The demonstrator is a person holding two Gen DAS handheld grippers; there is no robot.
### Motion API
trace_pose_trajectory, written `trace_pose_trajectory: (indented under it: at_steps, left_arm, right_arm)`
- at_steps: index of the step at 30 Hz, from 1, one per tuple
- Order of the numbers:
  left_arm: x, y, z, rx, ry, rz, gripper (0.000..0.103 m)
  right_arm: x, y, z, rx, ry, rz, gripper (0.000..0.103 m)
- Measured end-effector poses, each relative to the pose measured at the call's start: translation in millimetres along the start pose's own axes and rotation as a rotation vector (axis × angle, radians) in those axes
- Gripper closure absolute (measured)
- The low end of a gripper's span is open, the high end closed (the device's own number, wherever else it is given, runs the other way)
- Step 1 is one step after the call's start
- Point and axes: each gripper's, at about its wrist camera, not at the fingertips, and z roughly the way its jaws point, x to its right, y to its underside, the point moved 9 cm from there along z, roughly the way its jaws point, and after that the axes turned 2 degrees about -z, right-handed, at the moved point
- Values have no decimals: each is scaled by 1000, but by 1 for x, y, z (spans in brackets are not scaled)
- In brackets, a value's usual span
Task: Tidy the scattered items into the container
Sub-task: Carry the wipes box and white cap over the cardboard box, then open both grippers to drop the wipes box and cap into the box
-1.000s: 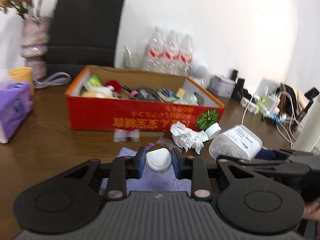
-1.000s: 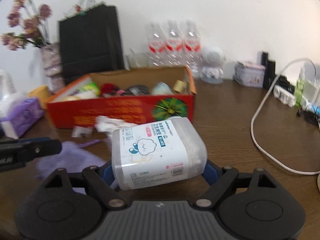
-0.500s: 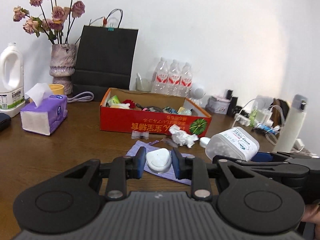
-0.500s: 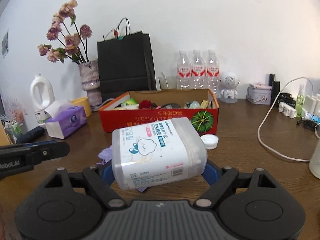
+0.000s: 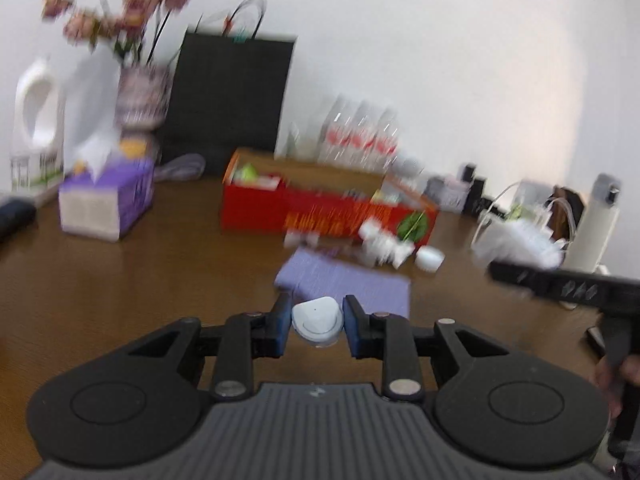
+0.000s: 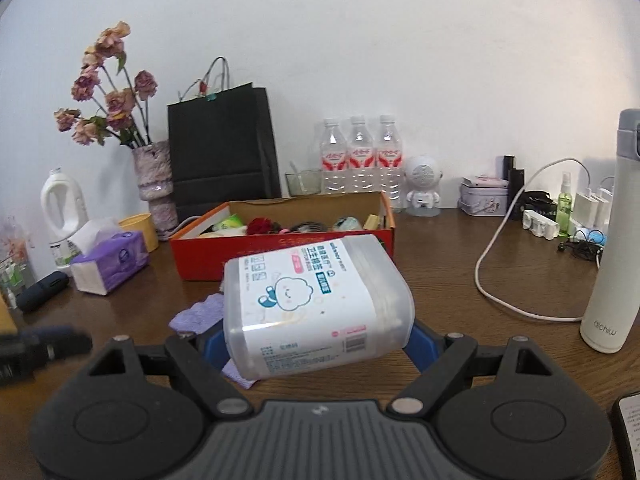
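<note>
Cotton-swab tub (image 6: 316, 304) clamped in the right claw (image 6: 316, 344), carried clear of the surface, and it's now pulled back from the red box (image 6: 280, 240) compared with a second ago. Left claw (image 5: 317, 326) pinches a small white case (image 5: 318, 320), also raised and retreating, view blurred with motion. Purple cloth (image 5: 344, 280), crumpled tissue (image 5: 380, 246) and white cap (image 5: 430, 259) lie unpacked beside the box.

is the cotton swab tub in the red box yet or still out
Out: the right tongs hold the cotton swab tub in front of the red box.
</note>
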Motion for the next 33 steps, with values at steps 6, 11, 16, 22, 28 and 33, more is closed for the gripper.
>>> trace_pose_trajectory:
  at_steps: [6,11,16,22,28,33]
  left_arm:
    - [5,13,22,-63,15,48,75]
    - [7,-19,36,-32,41,36,75]
    - [18,-94,85,-2,136,25,75]
    - [14,-180,182,24,82,24,75]
    - [-6,-190,273,-150,20,28,75]
    - [-14,-162,322,-283,-4,61,69]
  right_arm:
    - [4,10,27,-45,0,14,18]
    - [4,-8,41,-28,-8,8,18]
    - [8,-70,79,6,-28,-5,18]
    - [16,-143,185,-121,-154,20,18]
    - [-8,-129,295,-442,-181,-31,19]
    - [-17,-91,336,-615,-168,1,16]
